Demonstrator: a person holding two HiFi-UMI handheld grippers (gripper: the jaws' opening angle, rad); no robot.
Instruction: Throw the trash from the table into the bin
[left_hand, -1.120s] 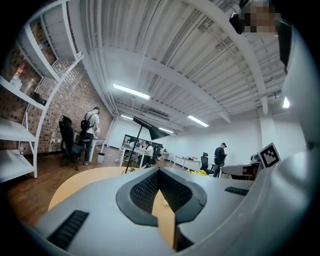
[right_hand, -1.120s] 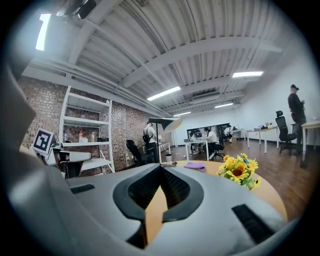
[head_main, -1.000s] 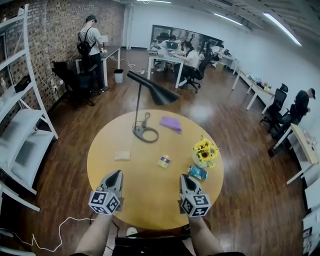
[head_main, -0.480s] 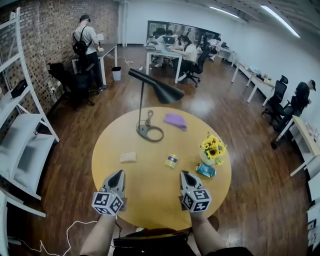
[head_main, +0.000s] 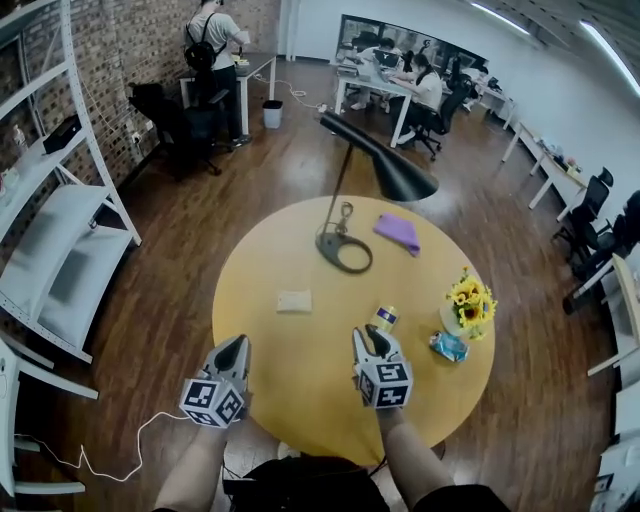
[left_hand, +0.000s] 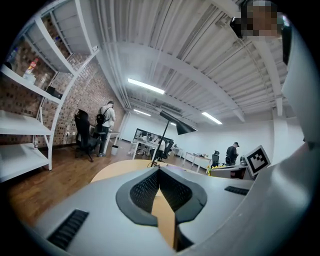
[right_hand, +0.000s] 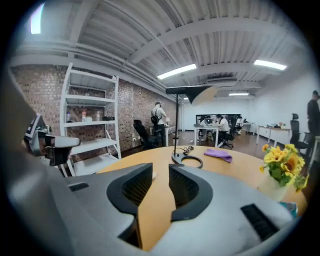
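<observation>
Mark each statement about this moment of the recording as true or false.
1. The right hand-held gripper's jaws stand apart. True; they have just been opening, with only bare table showing between them.
2. The left hand-held gripper grips a wrapper. False: its jaws are together, with nothing between them.
3. The purple cloth lies beside the lamp base, not touching it. True.
4. The sunflowers lie toppled at the table's middle. False: they stand upright near its edge, on the person's right.
5. The blue wrapper lies on the table close to the sunflowers. True.
</observation>
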